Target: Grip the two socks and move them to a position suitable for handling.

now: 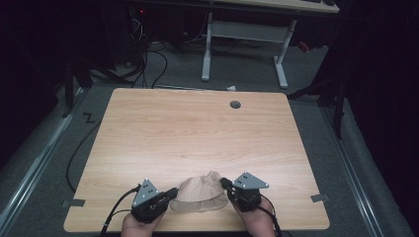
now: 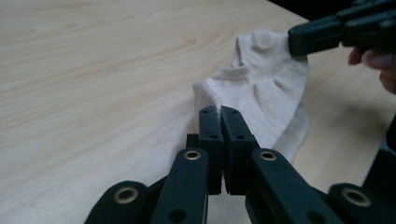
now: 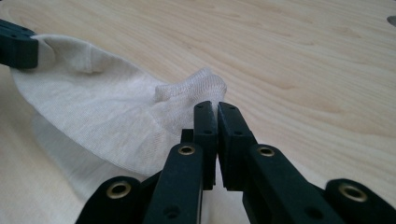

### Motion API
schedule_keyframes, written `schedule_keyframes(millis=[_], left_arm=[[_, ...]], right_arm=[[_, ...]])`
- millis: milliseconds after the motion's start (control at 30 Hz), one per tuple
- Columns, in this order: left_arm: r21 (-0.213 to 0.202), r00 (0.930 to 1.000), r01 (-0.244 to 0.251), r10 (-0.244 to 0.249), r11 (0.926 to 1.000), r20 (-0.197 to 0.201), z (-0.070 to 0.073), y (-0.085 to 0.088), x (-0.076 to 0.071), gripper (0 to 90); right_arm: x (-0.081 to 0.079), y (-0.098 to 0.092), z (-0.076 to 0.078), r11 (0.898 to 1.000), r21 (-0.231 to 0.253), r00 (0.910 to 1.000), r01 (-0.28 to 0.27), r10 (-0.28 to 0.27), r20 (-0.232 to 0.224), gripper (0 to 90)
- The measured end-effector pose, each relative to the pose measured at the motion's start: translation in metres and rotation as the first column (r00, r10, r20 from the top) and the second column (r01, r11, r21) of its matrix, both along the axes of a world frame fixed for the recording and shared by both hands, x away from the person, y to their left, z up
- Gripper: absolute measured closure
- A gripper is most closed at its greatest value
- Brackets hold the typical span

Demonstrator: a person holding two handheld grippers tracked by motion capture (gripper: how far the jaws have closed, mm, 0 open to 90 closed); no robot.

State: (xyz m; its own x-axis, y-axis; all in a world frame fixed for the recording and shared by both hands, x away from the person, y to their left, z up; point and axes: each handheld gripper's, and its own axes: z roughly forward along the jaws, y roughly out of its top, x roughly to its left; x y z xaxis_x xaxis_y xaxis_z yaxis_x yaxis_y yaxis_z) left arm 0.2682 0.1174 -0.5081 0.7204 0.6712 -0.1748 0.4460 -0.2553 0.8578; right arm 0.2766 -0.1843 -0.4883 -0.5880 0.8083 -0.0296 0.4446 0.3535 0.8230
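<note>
A beige ankle sock [image 1: 200, 195] is stretched between my two grippers near the front edge of the wooden table [image 1: 197, 133]. My left gripper [image 1: 173, 191] is shut on the sock's left end; in the left gripper view its jaws [image 2: 219, 112] pinch the fabric [image 2: 261, 88]. My right gripper [image 1: 225, 183] is shut on the right end, and in the right gripper view its jaws [image 3: 215, 107] clamp the bunched cuff of the sock [image 3: 102, 112]. The sock sags between them, casting a shadow on the wood. Each gripper view also catches the other gripper's tip, the right one [image 2: 322, 32] and the left one [image 3: 18, 46].
A round cable hole [image 1: 235, 104] sits near the table's far edge. Beyond the table stands another desk with white legs [image 1: 206, 54], and cables [image 1: 148, 64] lie on the grey floor. Wide bare wood stretches ahead of the sock.
</note>
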Motion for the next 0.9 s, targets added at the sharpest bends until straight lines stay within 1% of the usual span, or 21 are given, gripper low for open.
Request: schedule_keyframes(millis=[33,100,133,167,200,233,267,300,333,367,400,433,500,533,667,767,833,867,900], left_arm=[[0.000,1.0000,0.000,0.000,1.0000,0.000,0.000,0.000,0.000,87.9],[0.004,0.9998,-0.001,0.001,1.0000,-0.020,-0.006,0.002,0.000,87.9],[0.000,0.9995,-0.011,0.011,0.9999,-0.029,-0.009,0.003,0.001,87.8],[-0.003,0.9991,-0.016,0.016,0.9999,-0.040,-0.012,0.005,0.001,87.8],[-0.009,0.9987,-0.023,0.022,0.9997,-0.046,-0.013,0.007,0.001,87.8],[-0.003,0.9985,-0.030,0.030,0.9995,-0.045,-0.015,0.008,0.001,87.8],[0.006,0.9983,-0.033,0.033,0.9994,-0.048,-0.016,0.009,0.001,87.7],[0.011,0.9979,-0.031,0.032,0.9995,-0.057,-0.017,0.011,0.001,87.6],[0.031,0.9959,-0.033,0.035,0.9990,-0.083,-0.020,0.011,0.001,87.6],[0.048,0.9951,-0.035,0.039,0.9983,-0.091,-0.021,0.011,0.002,87.6],[0.048,0.9951,-0.035,0.039,0.9983,-0.091,-0.021,0.011,0.002,87.5],[0.058,0.9941,-0.031,0.037,0.9978,-0.102,-0.022,0.010,0.002,87.5],[0.086,0.9935,-0.027,0.037,0.9959,-0.108,-0.023,0.008,0.003,87.4],[0.117,0.9933,-0.026,0.039,0.9928,-0.108,-0.024,0.007,0.004,87.1],[0.128,0.9927,-0.025,0.039,0.9915,-0.114,-0.025,0.005,0.006,87.1],[0.142,0.9921,-0.024,0.041,0.9895,-0.118,-0.023,0.004,0.012,87.1],[0.156,0.9922,-0.027,0.046,0.9873,-0.116,-0.023,0.003,0.019,87.1],[0.176,0.9929,-0.029,0.049,0.9841,-0.109,-0.022,0.002,0.027,87.1],[0.179,0.9930,-0.034,0.054,0.9832,-0.105,-0.022,0.002,0.031,87.1]], right_arm=[[0.000,0.000,0.000,1.000,0.000,1.0000,0.000,0.000,0.000,87.4],[-0.006,0.000,-0.002,1.000,-0.002,1.0000,-0.003,0.003,-0.002,87.3],[-0.010,0.001,-0.006,1.000,-0.013,1.0000,-0.005,0.005,-0.005,87.3],[-0.010,0.001,-0.006,1.000,-0.013,1.0000,-0.005,0.005,-0.005,87.3],[-0.012,0.001,-0.011,1.000,-0.023,0.9998,-0.011,0.011,-0.014,87.4],[-0.012,0.001,-0.011,1.000,-0.023,0.9998,-0.011,0.011,-0.014,87.4],[-0.013,0.002,-0.016,0.999,-0.029,0.9994,-0.015,0.014,-0.033,87.3],[-0.013,0.002,-0.018,0.999,-0.034,0.9991,-0.017,0.016,-0.039,87.3],[-0.014,0.002,-0.020,0.999,-0.040,0.9986,-0.021,0.019,-0.050,87.3],[-0.013,0.003,-0.022,0.999,-0.048,0.9983,-0.025,0.023,-0.053,87.3],[-0.013,0.003,-0.022,0.999,-0.048,0.9983,-0.025,0.023,-0.053,87.3],[-0.014,0.004,-0.024,0.998,-0.058,0.9977,-0.029,0.025,-0.062,87.2],[-0.013,0.005,-0.027,0.997,-0.068,0.9969,-0.037,0.032,-0.072,87.2],[-0.011,0.006,-0.031,0.996,-0.080,0.9962,-0.038,0.032,-0.081,87.1],[-0.009,0.005,-0.037,0.996,-0.082,0.9946,-0.040,0.031,-0.098,87.1],[-0.006,0.005,-0.038,0.996,-0.080,0.9942,-0.033,0.025,-0.105,87.2],[-0.004,0.005,-0.039,0.997,-0.076,0.9939,-0.033,0.024,-0.108,87.2],[0.000,0.007,-0.039,0.997,-0.074,0.9938,-0.029,0.021,-0.110,87.2],[0.002,0.008,-0.039,0.997,-0.075,0.9939,-0.031,0.023,-0.108,87.1]])
